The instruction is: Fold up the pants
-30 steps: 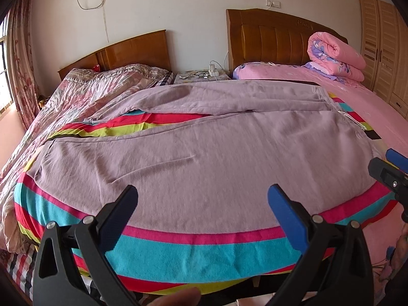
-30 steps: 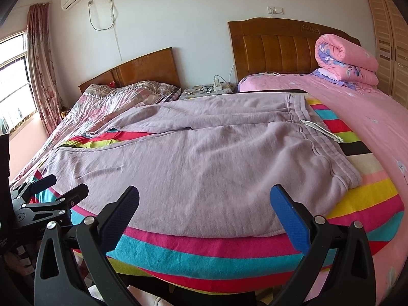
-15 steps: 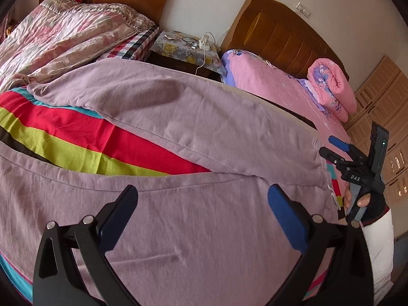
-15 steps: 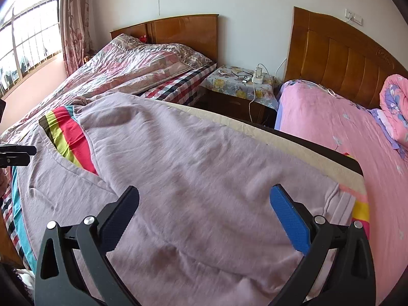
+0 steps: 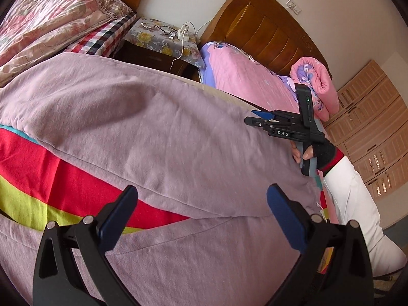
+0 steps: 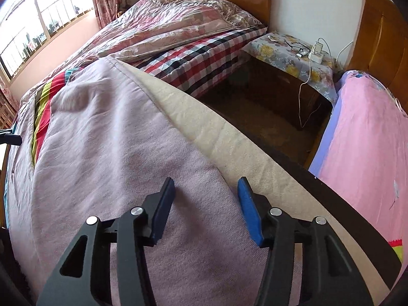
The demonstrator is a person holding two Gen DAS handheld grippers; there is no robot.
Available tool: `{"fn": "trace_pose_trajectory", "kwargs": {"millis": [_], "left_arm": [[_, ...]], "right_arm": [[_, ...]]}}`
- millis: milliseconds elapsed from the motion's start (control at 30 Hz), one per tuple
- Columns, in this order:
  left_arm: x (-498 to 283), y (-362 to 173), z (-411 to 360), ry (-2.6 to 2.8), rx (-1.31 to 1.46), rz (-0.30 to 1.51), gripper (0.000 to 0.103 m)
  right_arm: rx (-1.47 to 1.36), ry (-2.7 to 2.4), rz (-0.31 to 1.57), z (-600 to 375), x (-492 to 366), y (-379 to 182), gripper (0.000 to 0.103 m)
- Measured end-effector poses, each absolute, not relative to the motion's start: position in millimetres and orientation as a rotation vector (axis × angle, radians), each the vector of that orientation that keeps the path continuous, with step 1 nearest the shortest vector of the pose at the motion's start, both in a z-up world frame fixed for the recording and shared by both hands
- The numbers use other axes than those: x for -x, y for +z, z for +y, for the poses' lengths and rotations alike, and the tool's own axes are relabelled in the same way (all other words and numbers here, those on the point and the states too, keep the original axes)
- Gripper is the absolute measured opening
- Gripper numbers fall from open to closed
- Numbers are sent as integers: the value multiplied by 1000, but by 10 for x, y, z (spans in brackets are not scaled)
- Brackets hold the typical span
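Observation:
Lilac pants (image 5: 158,132) lie spread flat on a striped blanket (image 5: 46,178), whose stripes show between the two legs. My left gripper (image 5: 202,199) hovers open over the crotch seam with nothing between its fingers. My right gripper (image 6: 206,186) points down at the far edge of the pants (image 6: 127,153), near the waist. Its jaws are closing, with that edge and a strip of beige mattress (image 6: 229,137) in the gap; the pads do not press on the cloth. In the left wrist view the right gripper (image 5: 255,117) is held by a gloved hand (image 5: 318,153) in a white sleeve.
Beyond the mattress edge is a gap with a dark nightstand (image 6: 293,51) carrying glasses and a charger. A pink-sheeted bed (image 6: 369,140) lies right, a bed with a floral quilt (image 6: 165,25) left. A rolled pink quilt (image 5: 316,86) and a wardrobe (image 5: 369,140) stand at the right.
Both grippers have swung forward over the pants toward the far side. The right gripper's jaws have narrowed from wide open and now straddle the far edge. The left gripper stays open.

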State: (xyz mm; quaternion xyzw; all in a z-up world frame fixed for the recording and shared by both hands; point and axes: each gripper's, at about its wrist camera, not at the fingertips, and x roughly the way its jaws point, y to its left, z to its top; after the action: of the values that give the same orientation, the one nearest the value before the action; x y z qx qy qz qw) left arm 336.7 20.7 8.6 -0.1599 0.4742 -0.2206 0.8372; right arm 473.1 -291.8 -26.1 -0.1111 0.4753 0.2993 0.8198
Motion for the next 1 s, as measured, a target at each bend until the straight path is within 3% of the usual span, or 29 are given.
{"fn": "trace_pose_trajectory", "kwargs": {"millis": [67,200,367,567,600,633,667,700,733,867,1000], "left_arm": [[-3418,90,240,-439,338,993,101],[-3538,101,403,-360,384,974,101],[-3267,228,687,-313,455,927,101],[-2815,83,836,-307,475,954,101],[-2758,18,849,-306,482,971,101],[-2725,-28,860,-306,485,984,101],[-2691,-59,868,-308,485,996,101],[-2653,-76,878,-310,484,1003,101],[-2612,-79,889,-315,484,1005,101],[-2460,-89,952,-338,493,991,101],[-2381,-148,946,-342,485,1001,101]], "right_arm": [[283,607,972,-2866,-4665,-206,14],[413,529,815,-2656,-4095,92,12],[517,465,617,-2323,-2688,452,11],[273,425,769,-2108,-1451,124,12],[183,411,794,-2151,-1350,89,18],[79,382,799,-2256,-1242,85,36],[-26,350,796,-2394,-1145,94,64],[-133,307,777,-2549,-1045,104,72],[-236,256,744,-2736,-958,117,73],[-605,69,783,-3426,-805,-121,53],[-760,-55,802,-3771,-798,-303,49]]}}
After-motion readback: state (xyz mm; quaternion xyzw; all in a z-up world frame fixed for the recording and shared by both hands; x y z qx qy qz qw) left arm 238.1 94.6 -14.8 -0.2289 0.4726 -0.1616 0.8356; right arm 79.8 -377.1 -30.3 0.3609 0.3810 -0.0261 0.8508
